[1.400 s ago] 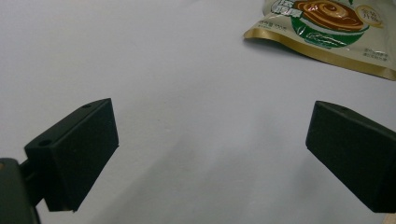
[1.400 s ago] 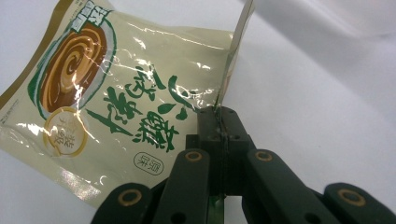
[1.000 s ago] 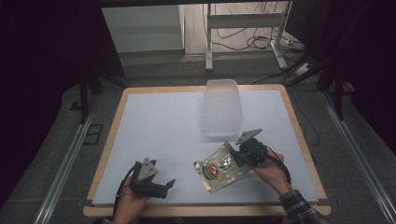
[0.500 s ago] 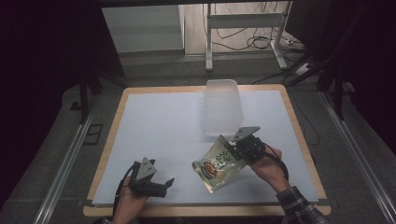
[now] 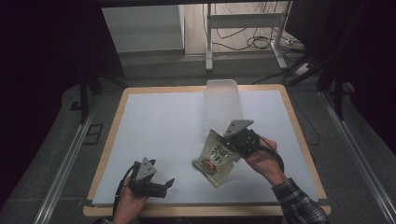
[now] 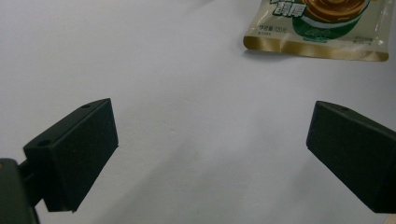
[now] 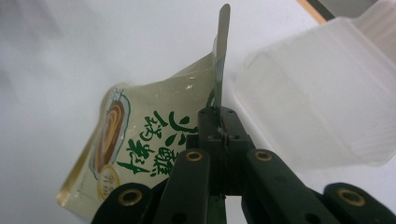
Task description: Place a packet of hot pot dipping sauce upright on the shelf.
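Just behind the lifted pouch (image 5: 215,158) stands a translucent container (image 5: 223,103).

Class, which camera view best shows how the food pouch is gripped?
The right gripper view: the right gripper is shut on the food pouch at its edge seal. The high view shows the pouch hanging tilted; the left gripper view catches its bottom edge.
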`<control>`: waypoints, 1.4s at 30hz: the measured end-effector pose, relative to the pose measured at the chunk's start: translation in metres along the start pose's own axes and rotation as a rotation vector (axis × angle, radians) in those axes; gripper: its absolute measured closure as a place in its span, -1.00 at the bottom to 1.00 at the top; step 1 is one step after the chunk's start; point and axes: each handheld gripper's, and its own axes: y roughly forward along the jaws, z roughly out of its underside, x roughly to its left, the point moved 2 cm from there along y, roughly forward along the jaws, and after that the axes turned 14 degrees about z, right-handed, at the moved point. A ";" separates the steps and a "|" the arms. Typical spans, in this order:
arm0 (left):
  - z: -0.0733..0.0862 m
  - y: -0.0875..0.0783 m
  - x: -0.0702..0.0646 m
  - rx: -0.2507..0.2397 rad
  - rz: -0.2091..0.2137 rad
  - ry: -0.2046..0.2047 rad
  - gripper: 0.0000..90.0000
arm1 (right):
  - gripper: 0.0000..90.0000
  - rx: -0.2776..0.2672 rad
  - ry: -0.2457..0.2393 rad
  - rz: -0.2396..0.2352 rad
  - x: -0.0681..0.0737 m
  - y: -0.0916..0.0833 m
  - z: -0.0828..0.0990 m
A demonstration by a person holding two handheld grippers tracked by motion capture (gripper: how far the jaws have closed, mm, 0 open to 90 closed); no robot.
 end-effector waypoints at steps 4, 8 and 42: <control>0.000 0.000 0.000 0.000 0.000 0.001 -0.95 | 0.99 -0.016 -0.011 -0.003 0.000 -0.003 -0.008; 0.000 0.000 0.000 -0.003 -0.001 0.001 -0.95 | 0.99 -0.029 -0.029 0.000 -0.001 -0.006 -0.015; -0.001 -0.003 0.000 -0.038 0.028 -0.008 -0.97 | 0.99 -0.097 -0.080 0.065 -0.035 -0.006 -0.066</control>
